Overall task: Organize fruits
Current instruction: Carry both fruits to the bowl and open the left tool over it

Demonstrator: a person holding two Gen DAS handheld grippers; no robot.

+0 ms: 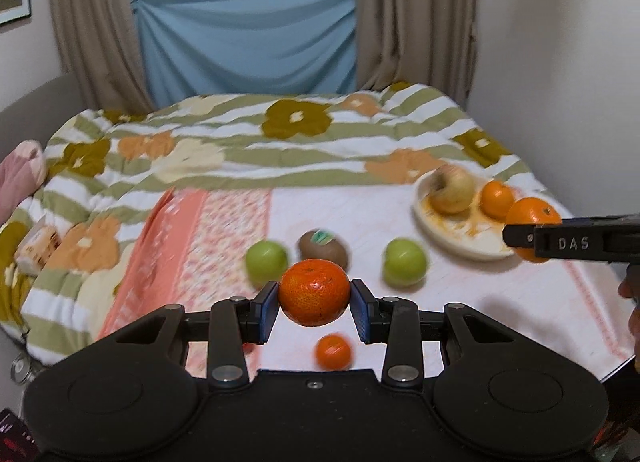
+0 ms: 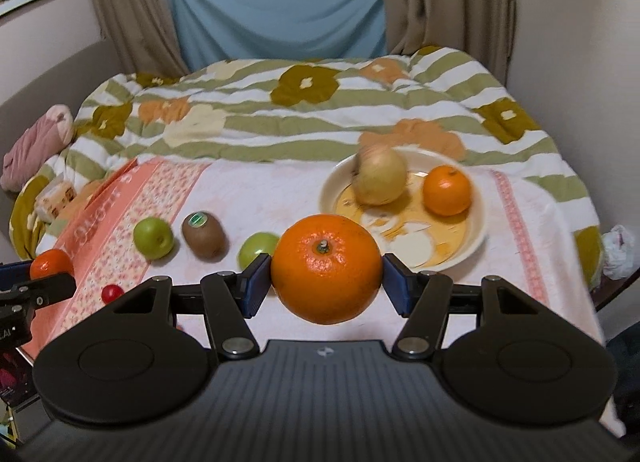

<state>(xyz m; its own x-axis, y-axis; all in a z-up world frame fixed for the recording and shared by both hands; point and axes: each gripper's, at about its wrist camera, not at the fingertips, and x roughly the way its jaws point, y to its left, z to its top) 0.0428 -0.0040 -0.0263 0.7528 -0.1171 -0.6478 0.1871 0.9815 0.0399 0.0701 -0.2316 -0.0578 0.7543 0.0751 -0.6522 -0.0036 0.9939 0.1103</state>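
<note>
Item 1: our left hand-held gripper (image 1: 315,302), pads closed on a small mandarin (image 1: 314,291). Item 2: our right hand-held gripper (image 2: 326,282), pads clamped on a large orange (image 2: 326,268). Below the left grip, another mandarin (image 1: 333,351) lies on the towel (image 1: 500,302). Just ahead: two green apples (image 1: 267,262), (image 1: 404,262) flanking a kiwi (image 1: 323,248). Farther, ahead-right: a plate (image 2: 476,234) carrying a yellowish apple (image 2: 380,180) and an orange (image 2: 447,190). Beyond, we list the floral bedcover (image 2: 304,110).
</note>
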